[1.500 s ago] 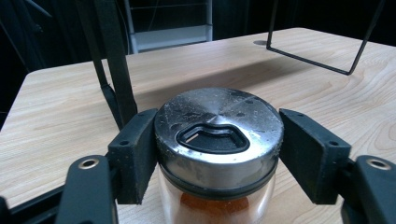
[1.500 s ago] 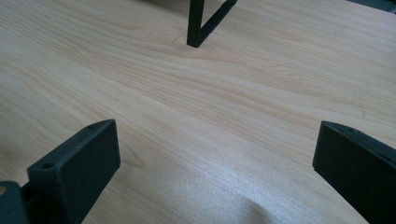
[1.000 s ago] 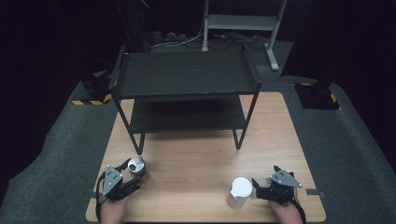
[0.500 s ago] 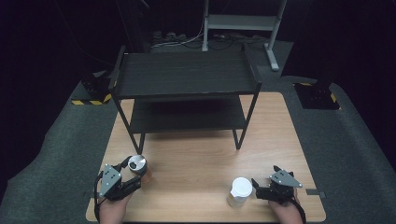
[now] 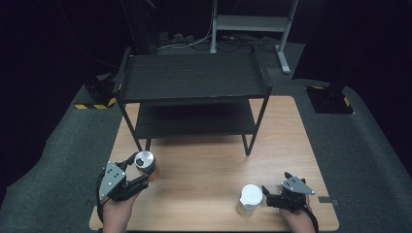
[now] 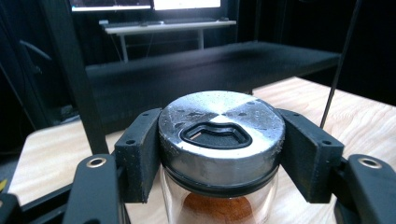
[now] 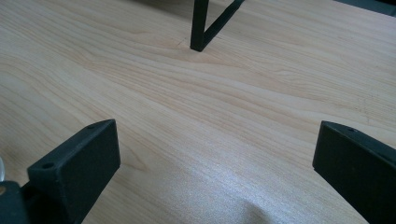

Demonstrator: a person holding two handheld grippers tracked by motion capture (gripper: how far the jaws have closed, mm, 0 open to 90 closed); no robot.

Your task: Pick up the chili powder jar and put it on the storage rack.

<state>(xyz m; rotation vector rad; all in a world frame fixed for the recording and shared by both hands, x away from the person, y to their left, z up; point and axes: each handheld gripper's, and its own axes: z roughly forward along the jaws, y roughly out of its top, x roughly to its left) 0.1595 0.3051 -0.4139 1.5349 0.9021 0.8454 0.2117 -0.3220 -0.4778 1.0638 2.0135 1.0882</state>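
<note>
We find the spice jar point(image 6: 219, 154), a clear glass jar with a brushed metal lid and reddish-brown powder inside, pinched at the lid between the two black pads of the left gripper point(image 5: 141, 171). From the high view the jar sits near the front left corner of the wooden table point(image 5: 204, 160), just in front of the left front leg of the black two-tier shelf point(image 5: 194, 82). We cannot tell from the pictures whether its base touches the table. The person's left hand point(image 5: 116, 208) comes in over the front edge.

Near the front right corner we note the right gripper point(image 5: 269, 194), its jaws spread wide with bare tabletop between them. A white lidded cup point(image 5: 250, 199) stands just beside it, on its left, ungripped. The shelf occupies the rear half of the table.
</note>
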